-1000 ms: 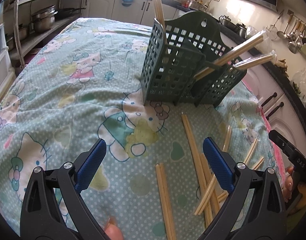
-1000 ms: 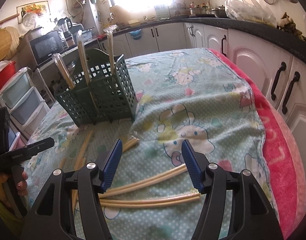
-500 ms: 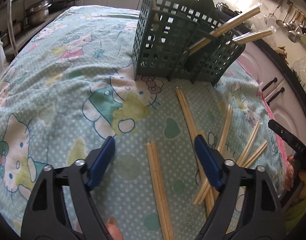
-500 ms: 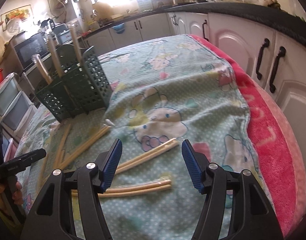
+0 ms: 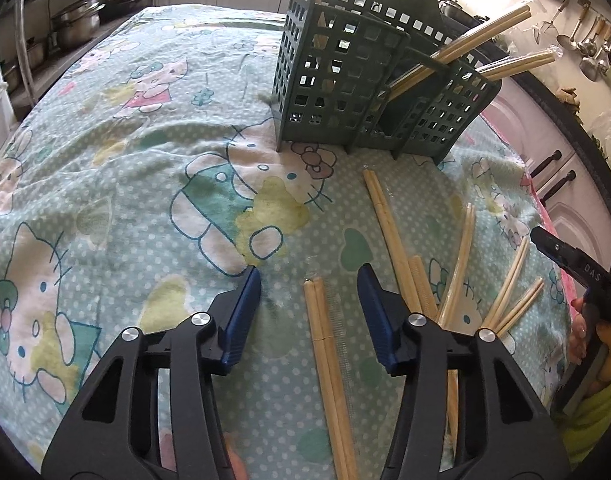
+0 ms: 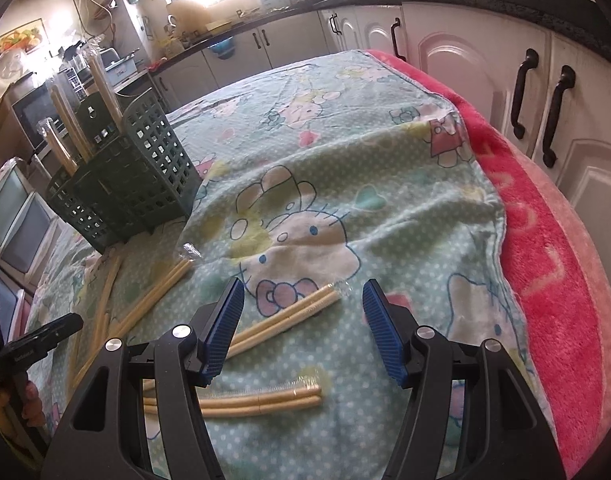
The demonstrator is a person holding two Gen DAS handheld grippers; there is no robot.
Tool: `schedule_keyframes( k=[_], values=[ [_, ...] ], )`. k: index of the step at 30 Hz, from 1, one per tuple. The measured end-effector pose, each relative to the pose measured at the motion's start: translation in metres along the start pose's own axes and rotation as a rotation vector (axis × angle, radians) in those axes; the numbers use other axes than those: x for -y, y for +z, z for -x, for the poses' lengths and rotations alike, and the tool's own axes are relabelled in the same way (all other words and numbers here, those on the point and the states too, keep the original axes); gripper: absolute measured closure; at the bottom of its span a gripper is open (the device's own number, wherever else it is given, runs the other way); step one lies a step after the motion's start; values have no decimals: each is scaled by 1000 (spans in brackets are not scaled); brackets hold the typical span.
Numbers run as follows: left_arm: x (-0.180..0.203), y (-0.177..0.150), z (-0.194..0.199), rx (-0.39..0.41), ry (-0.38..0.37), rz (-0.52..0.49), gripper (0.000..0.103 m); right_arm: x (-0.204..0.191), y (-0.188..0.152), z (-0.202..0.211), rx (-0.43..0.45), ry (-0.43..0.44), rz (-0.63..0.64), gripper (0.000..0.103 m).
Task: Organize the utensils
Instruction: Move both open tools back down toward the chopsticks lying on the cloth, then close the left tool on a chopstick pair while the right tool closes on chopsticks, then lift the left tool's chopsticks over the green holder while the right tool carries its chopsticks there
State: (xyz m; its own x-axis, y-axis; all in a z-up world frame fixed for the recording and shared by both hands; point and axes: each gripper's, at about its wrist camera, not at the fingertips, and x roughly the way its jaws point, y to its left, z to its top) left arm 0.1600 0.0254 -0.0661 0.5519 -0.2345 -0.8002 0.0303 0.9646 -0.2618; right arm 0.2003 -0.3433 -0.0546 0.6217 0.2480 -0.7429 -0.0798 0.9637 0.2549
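A green slotted caddy [image 5: 369, 92] stands on the cartoon-cat cloth with wrapped chopstick pairs [image 5: 465, 44] leaning out of it. Several more pairs lie loose in front of it. My left gripper [image 5: 310, 276] hangs over one pair [image 5: 325, 340]. Its jaws are closing, with the pair between them and a gap on each side. In the right wrist view the caddy [image 6: 133, 184] is at the far left. My right gripper [image 6: 303, 286] stands open astride another pair [image 6: 289, 320], not touching it. A further pair [image 6: 261, 400] lies nearer the camera.
More loose pairs [image 5: 461, 264] lie to the right of the left gripper. A pink blanket [image 6: 545, 280] marks the table's right edge, with white cabinets [image 6: 521, 96] close behind. Pots [image 5: 73, 28] sit on a shelf at far left.
The left jaws have narrowed from wide open around the chopstick pair. The right gripper has come down and forward over its pair, its opening unchanged.
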Motion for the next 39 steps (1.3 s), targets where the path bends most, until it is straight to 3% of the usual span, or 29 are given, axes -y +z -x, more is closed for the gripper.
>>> schedule_keyframes(
  k=[9, 14, 19, 22, 27, 39],
  values=[
    [1, 2, -3, -14, 7, -16, 66, 5, 2, -17, -35, 5, -37, 45],
    [-2, 3, -4, -11, 18, -21, 76, 8, 3, -20, -30, -7, -48, 59],
    [-7, 3, -4, -10, 23, -17, 85, 12, 4, -20, -21, -12, -61, 85],
    [-12, 4, -4, -14, 12, -1, 90, 12, 6, -18, -12, -6, -63, 92],
    [-24, 5, -2, -18, -21, 46, 94, 1, 7, -11, 11, 23, -31, 96],
    [-50, 12, 31, 85, 19, 123, 95, -27, 22, 16, 112, 108, 8, 98]
  ],
)
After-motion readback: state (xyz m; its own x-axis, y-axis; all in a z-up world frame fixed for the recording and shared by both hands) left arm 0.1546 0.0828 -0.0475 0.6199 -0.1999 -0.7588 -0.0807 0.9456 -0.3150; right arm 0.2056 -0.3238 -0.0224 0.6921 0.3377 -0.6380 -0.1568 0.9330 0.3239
